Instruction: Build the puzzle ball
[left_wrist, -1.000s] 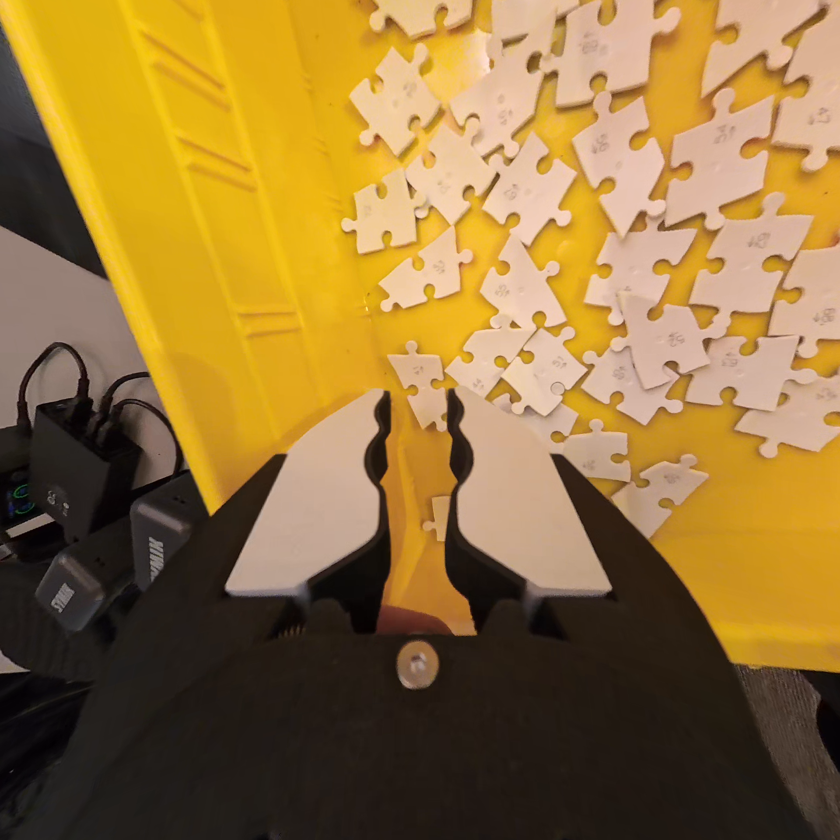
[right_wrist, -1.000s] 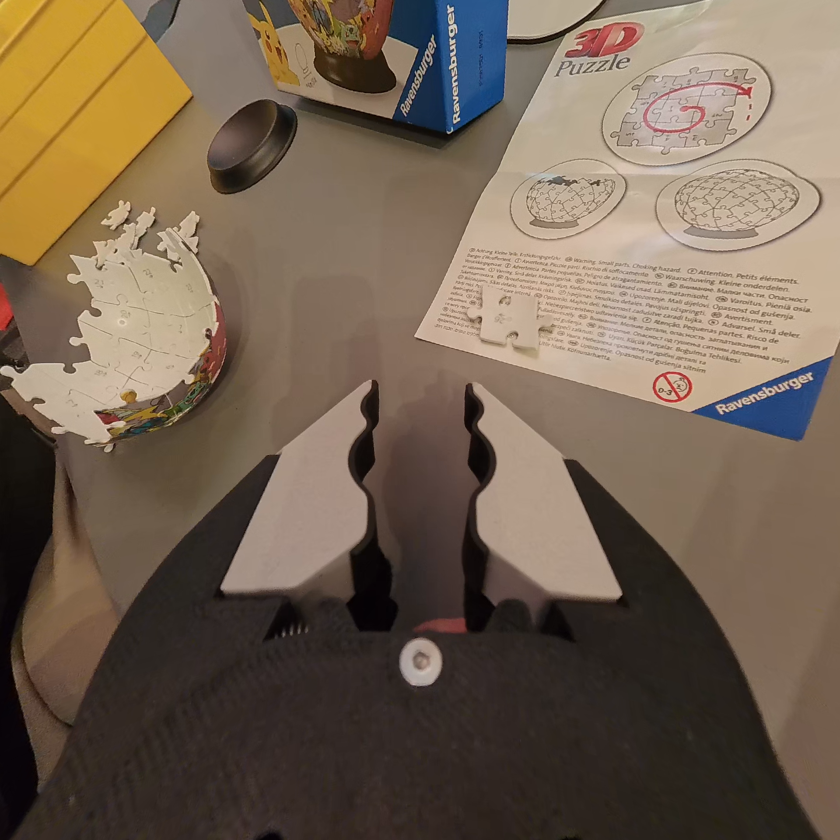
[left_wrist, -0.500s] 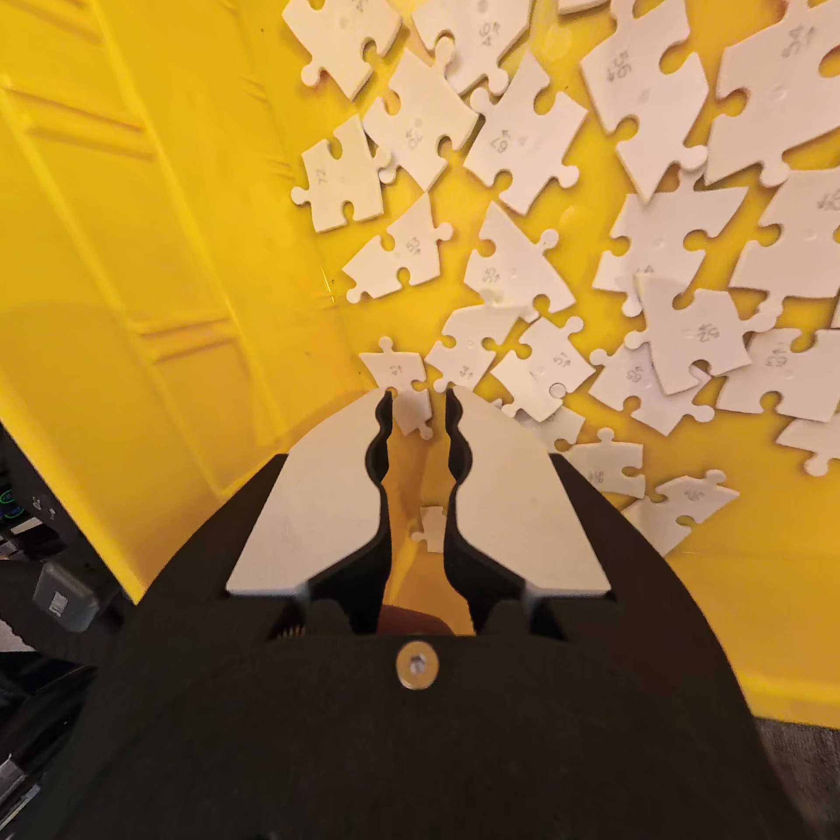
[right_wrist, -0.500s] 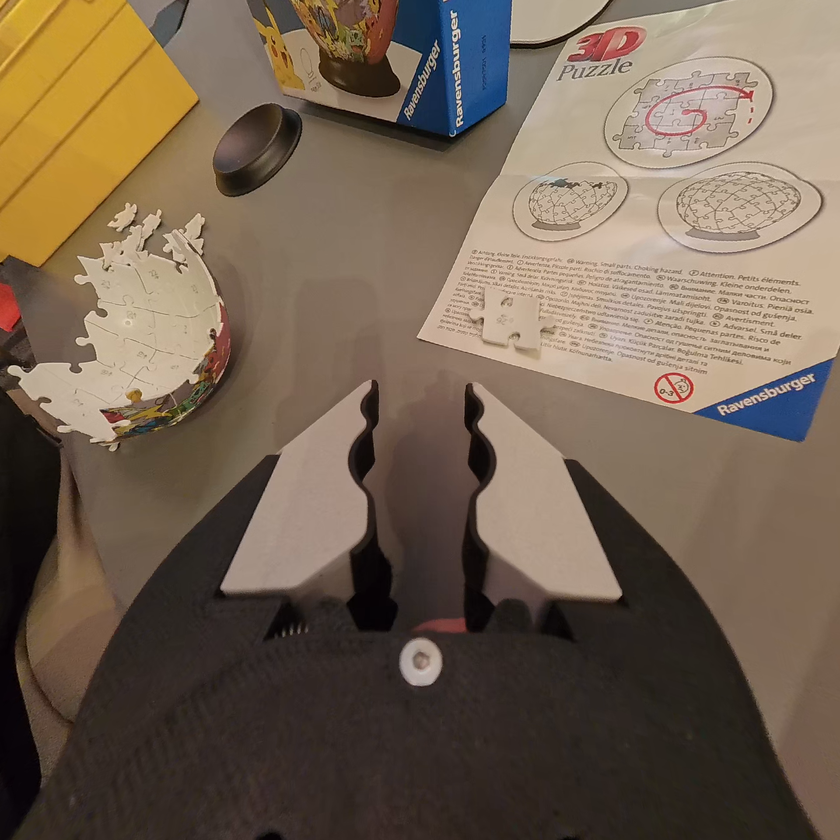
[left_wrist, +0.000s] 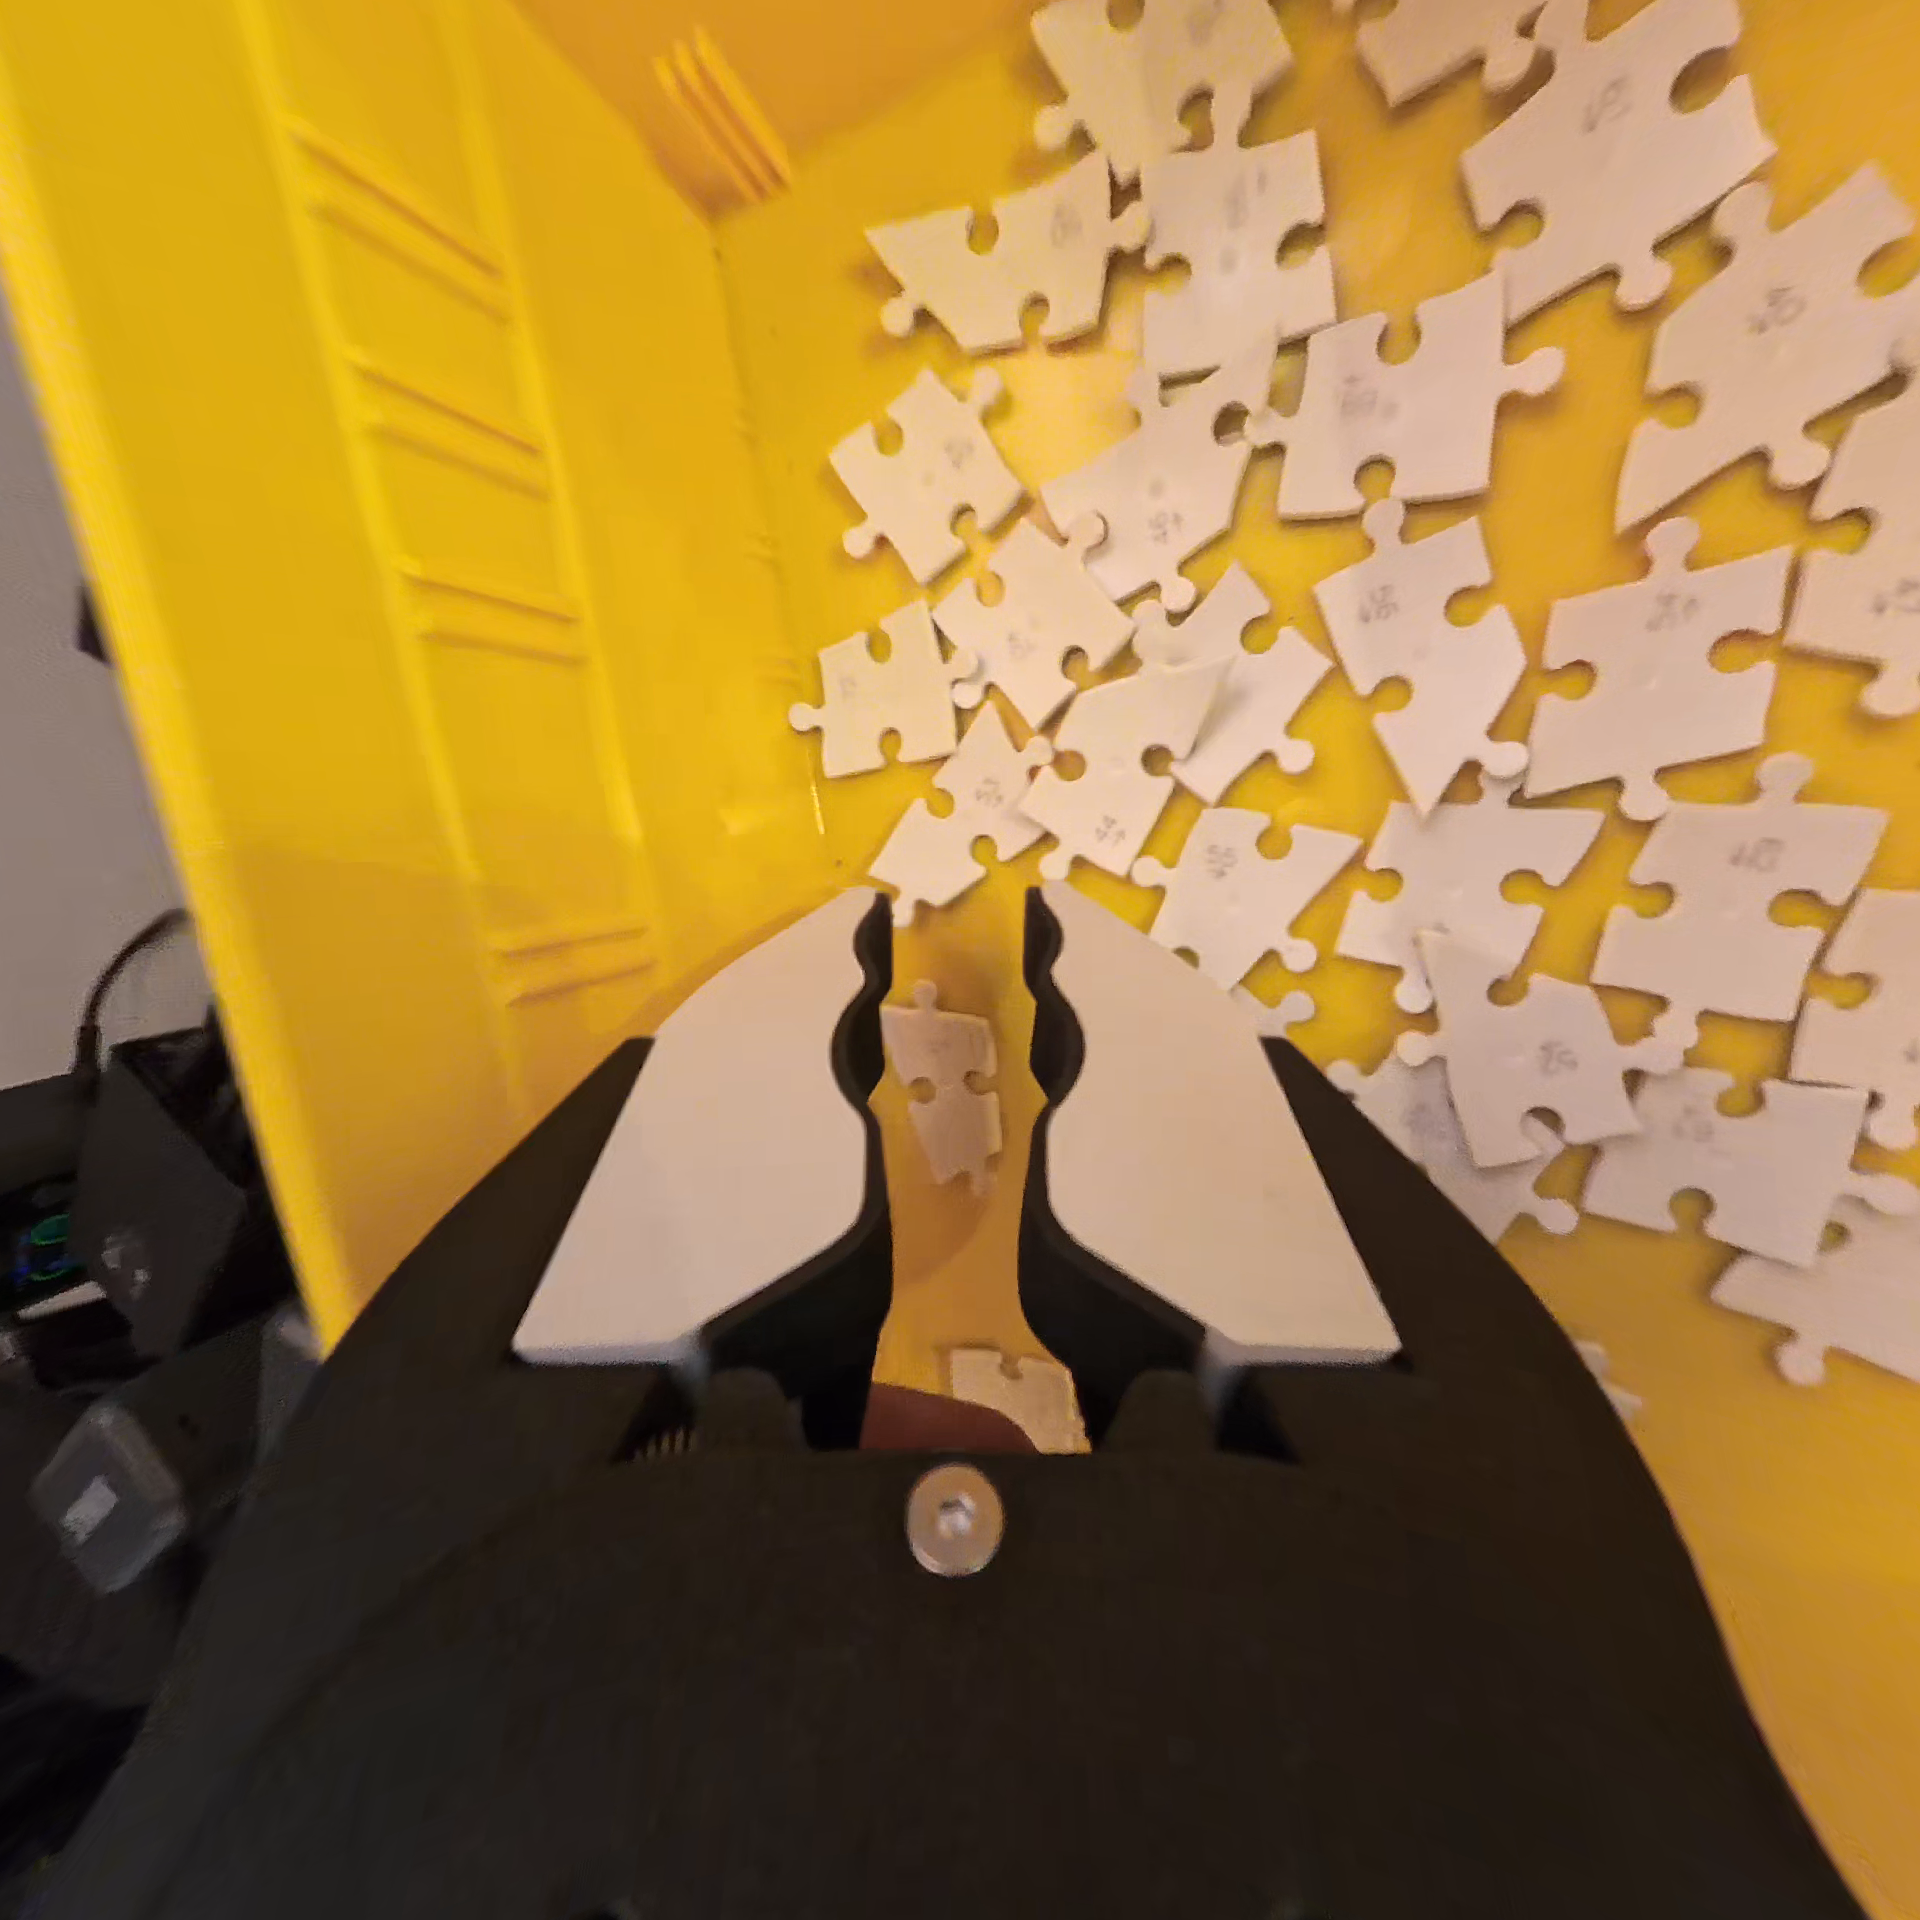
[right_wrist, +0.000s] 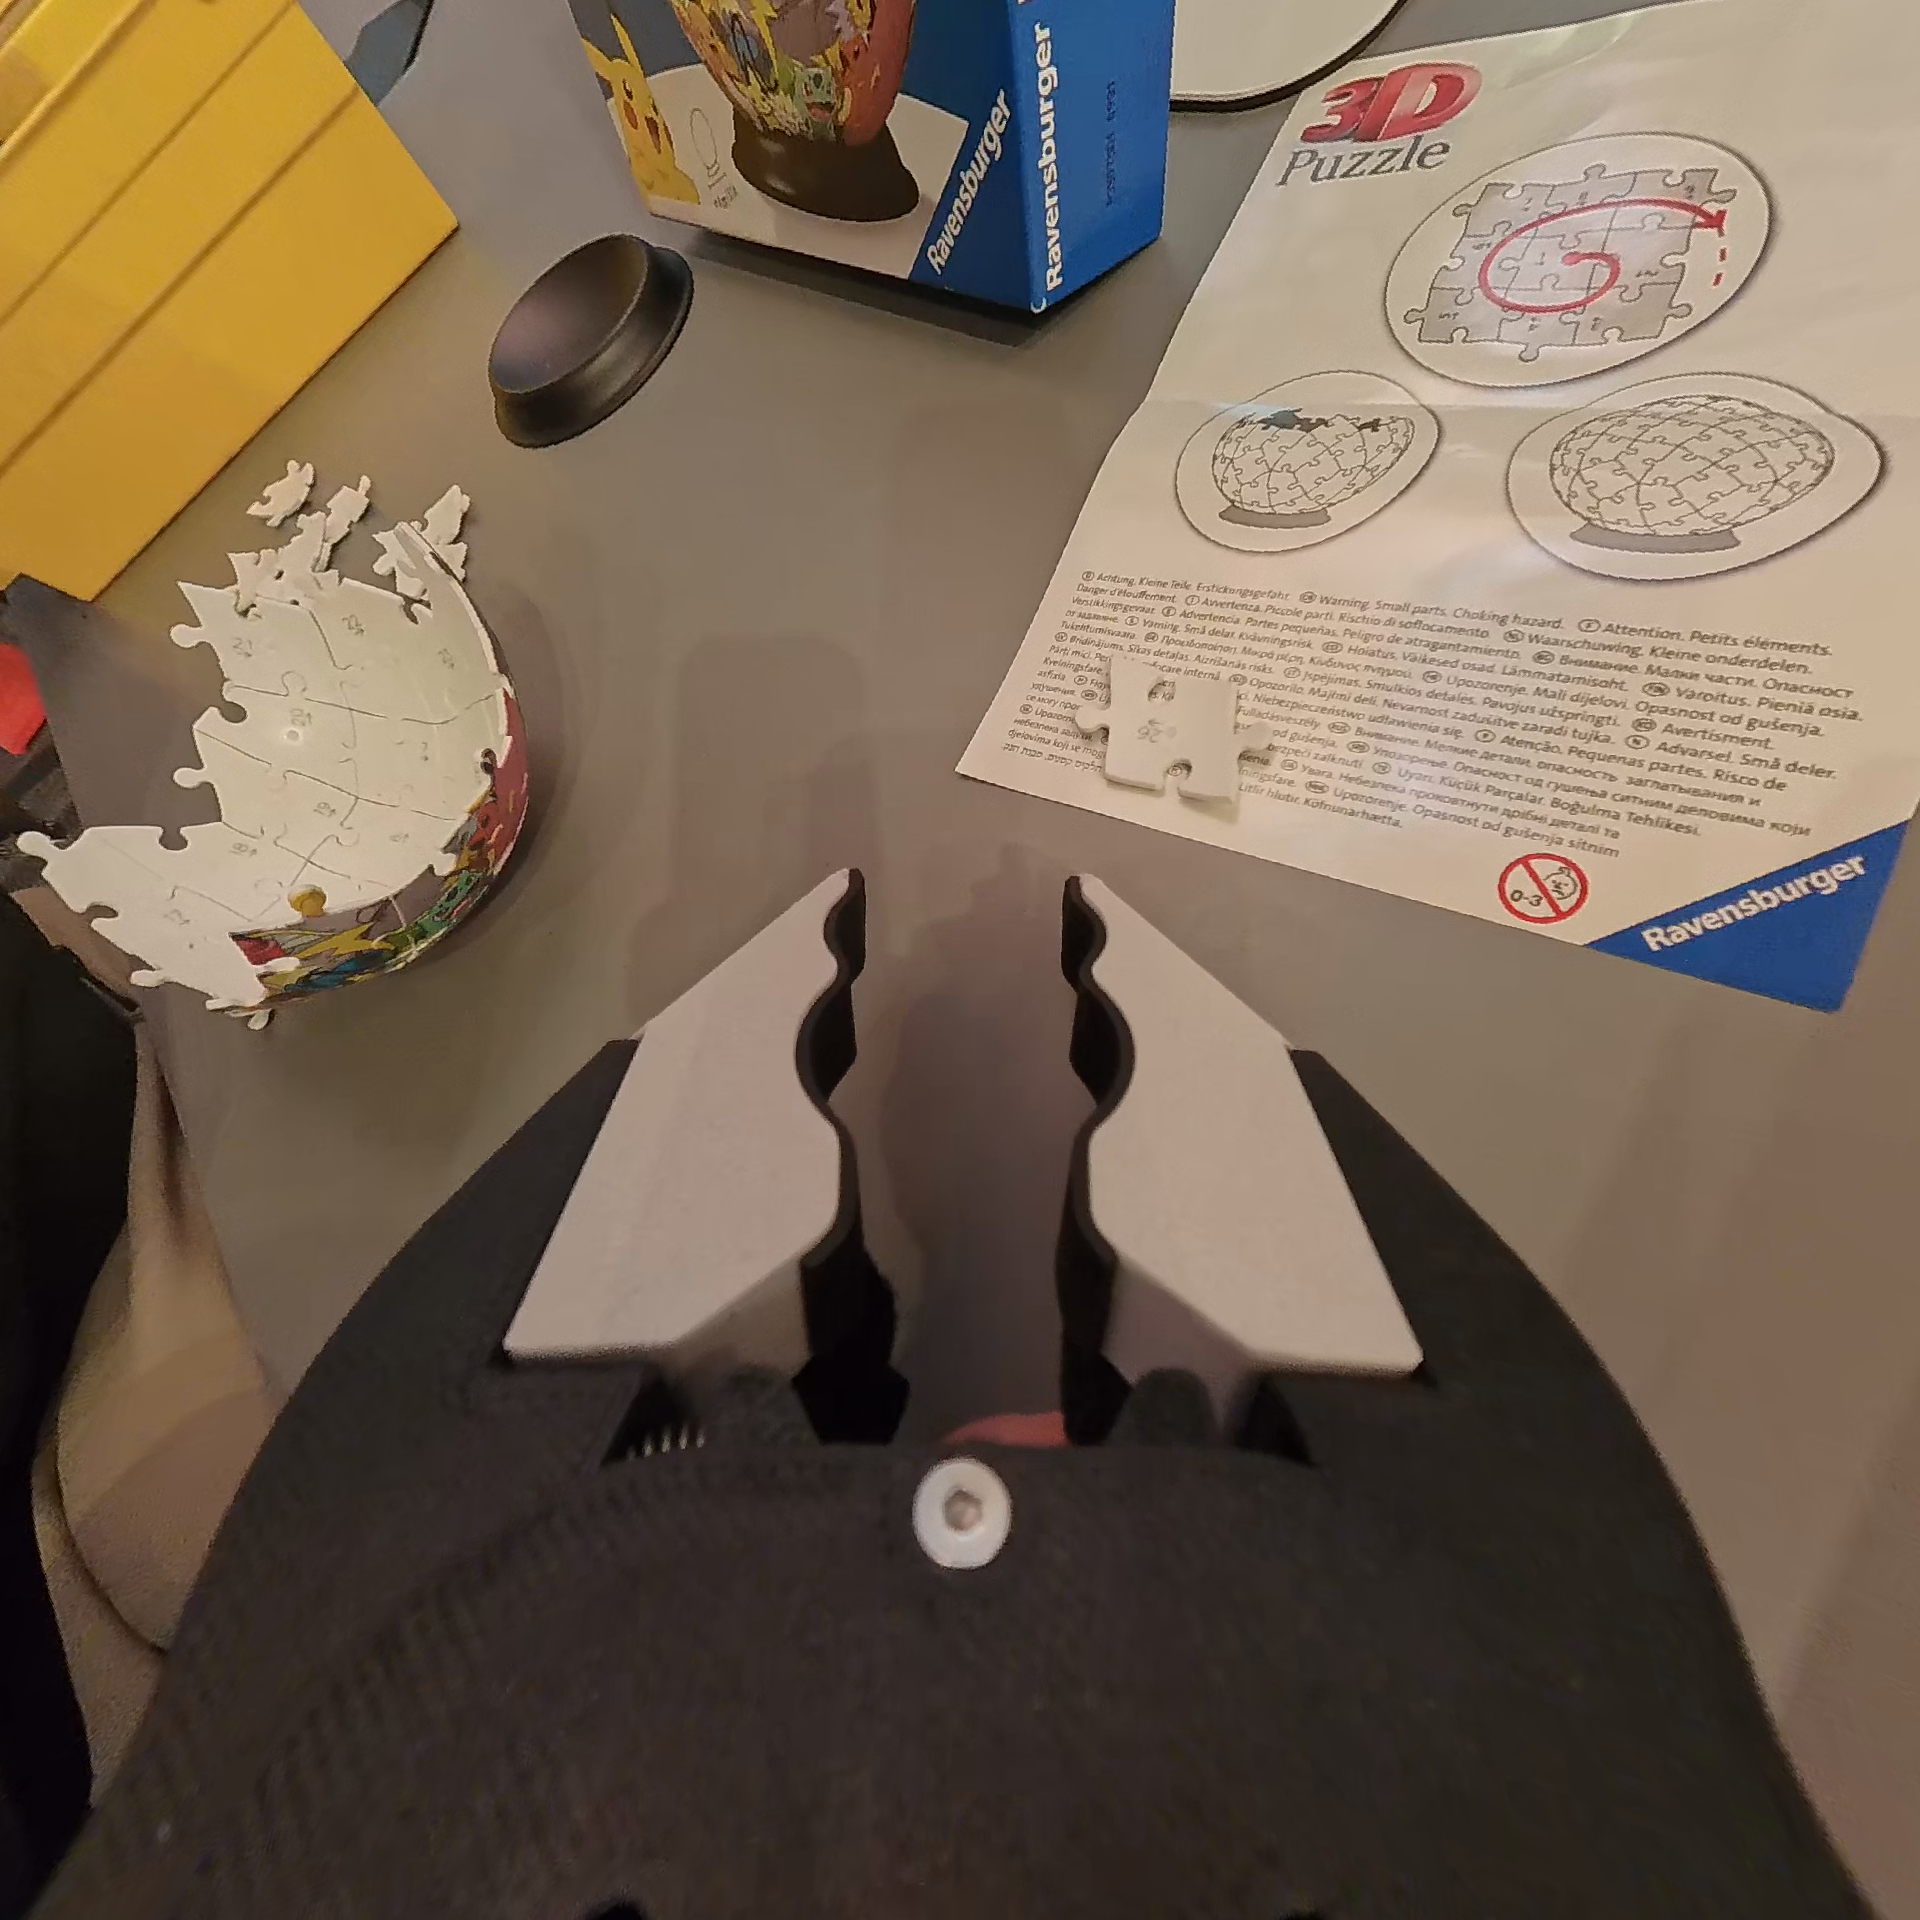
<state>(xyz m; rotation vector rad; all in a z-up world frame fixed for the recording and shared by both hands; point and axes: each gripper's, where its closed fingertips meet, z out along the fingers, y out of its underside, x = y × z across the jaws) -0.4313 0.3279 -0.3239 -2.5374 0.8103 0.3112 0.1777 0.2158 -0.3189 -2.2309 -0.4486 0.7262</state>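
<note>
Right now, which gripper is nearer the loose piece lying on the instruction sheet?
Right. The right gripper hovers open over the grey table, the loose piece just ahead and to its right. The left gripper is inside the yellow bin, among other pieces.

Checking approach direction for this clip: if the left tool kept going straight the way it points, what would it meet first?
Probably the loose white puzzle piece seen between the open left tool's fingers, lying on the yellow bin floor. Depth is unclear; the piled pieces lie beyond.
</note>
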